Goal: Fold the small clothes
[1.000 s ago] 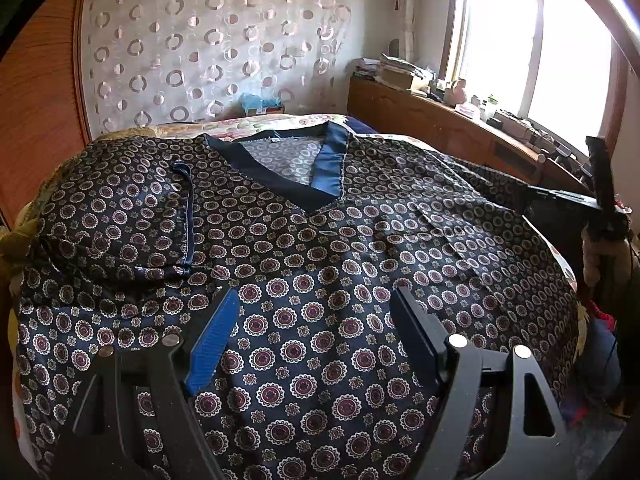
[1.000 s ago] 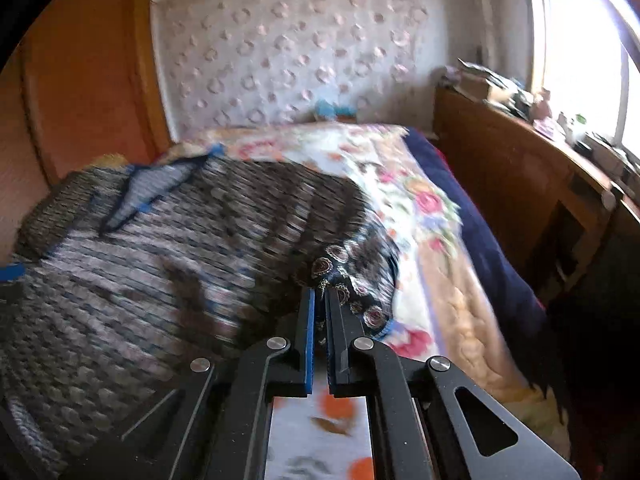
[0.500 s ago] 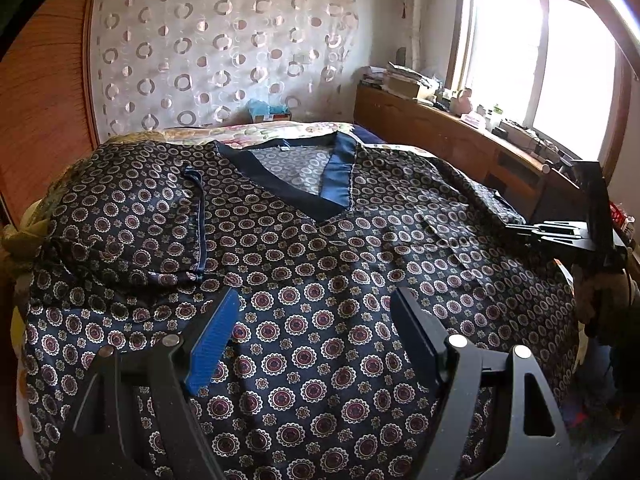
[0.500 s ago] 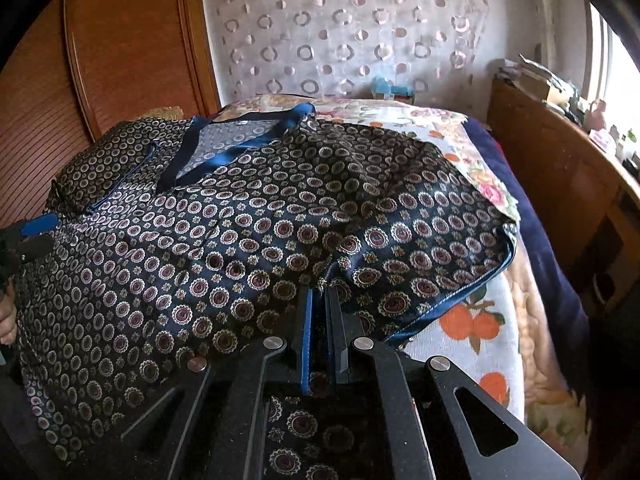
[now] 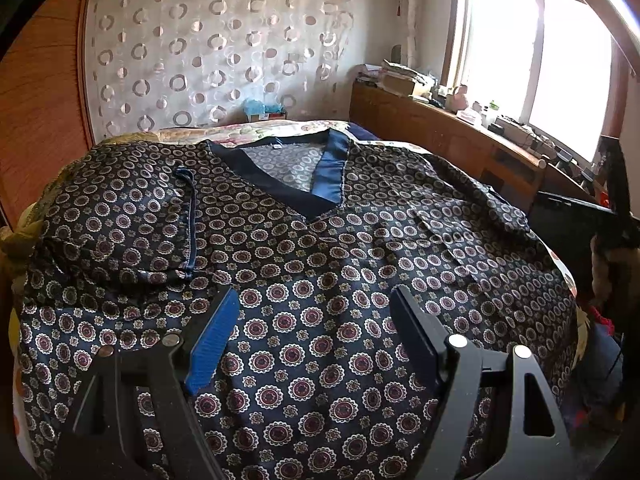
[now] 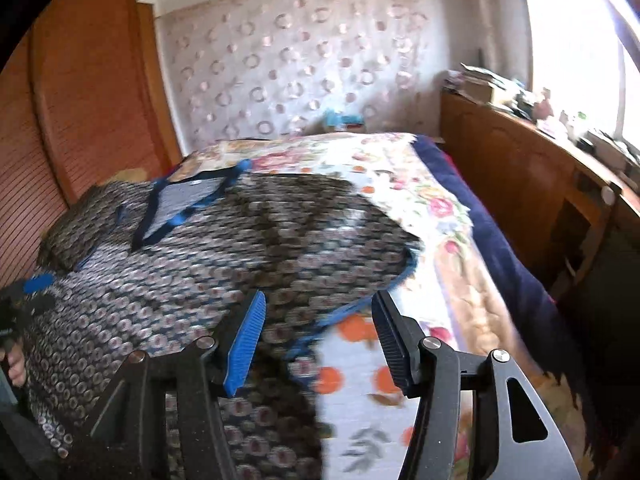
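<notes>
Left gripper point(image 5: 314, 320): in my left hand, jaws spread wide, nothing pinched, tilted downward, blue pad on its left finger point(image 5: 212, 344).

Right gripper point(image 6: 318, 320): in my right hand, jaws opening, pads pressing on nothing, tilted downward; view blurred.

Left hand point(image 6: 16, 364): fingers partly seen at the right view's left edge, under its gripper.

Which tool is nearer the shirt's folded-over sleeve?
Left. The left tool hovers open just below the folded sleeve on the shirt; the right tool, its jaws opening, is by the opposite sleeve edge.
</notes>
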